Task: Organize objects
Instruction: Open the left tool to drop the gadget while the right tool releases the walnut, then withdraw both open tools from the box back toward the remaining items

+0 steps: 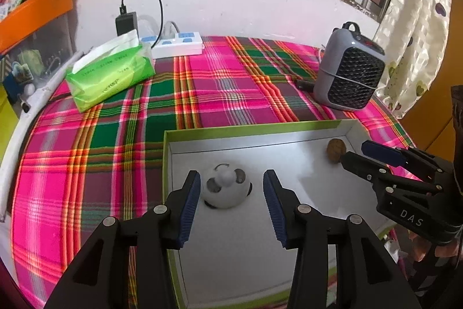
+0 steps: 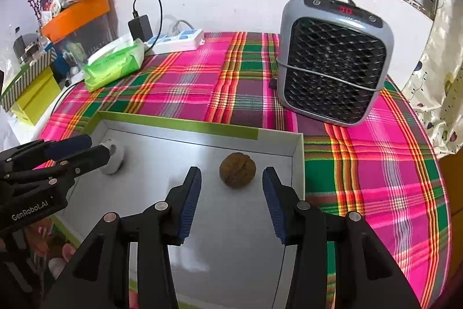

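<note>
white toy (image 1: 226, 187) left in box (image 1: 202, 133), between the spread left claw (image 1: 231, 194) pads; walnut (image 2: 237, 169) right, ahead of the spread right claw (image 2: 231, 193). looks like placing done; next likely retreat from box.
</note>
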{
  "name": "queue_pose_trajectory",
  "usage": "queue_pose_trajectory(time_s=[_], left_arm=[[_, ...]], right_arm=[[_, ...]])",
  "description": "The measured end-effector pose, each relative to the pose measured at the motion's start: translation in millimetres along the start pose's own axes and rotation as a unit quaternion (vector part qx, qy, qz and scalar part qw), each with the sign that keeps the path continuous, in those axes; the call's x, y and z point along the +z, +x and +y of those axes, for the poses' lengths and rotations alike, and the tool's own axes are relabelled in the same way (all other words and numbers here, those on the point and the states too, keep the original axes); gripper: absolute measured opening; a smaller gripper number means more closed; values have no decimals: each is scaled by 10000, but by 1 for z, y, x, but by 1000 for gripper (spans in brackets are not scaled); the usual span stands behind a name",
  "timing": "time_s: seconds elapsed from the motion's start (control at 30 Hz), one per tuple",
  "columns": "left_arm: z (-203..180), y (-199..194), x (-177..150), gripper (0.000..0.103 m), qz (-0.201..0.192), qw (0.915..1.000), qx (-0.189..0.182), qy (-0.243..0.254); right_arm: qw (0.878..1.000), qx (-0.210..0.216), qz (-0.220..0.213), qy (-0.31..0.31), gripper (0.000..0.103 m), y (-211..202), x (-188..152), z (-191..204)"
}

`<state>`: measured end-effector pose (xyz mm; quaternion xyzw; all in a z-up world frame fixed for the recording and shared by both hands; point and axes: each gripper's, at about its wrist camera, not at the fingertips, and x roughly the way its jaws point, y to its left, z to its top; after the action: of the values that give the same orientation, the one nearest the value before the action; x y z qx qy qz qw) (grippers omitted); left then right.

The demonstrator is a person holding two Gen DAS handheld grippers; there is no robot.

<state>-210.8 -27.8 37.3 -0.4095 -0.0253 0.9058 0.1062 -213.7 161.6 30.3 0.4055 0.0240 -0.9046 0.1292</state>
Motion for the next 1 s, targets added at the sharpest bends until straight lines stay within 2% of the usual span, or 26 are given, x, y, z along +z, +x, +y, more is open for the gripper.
queue_pose_trajectory(time_s=[0.4, 1.0], left_arm=[[8, -50, -28, 44, -412, 9989, 200, -108], [33, -93, -94, 44, -441, 9974, 109, -553]], right_arm=[[9991, -18, -423, 91, 46, -47, -22, 3], [9971, -183, -636, 362, 46, -93, -79, -14]])
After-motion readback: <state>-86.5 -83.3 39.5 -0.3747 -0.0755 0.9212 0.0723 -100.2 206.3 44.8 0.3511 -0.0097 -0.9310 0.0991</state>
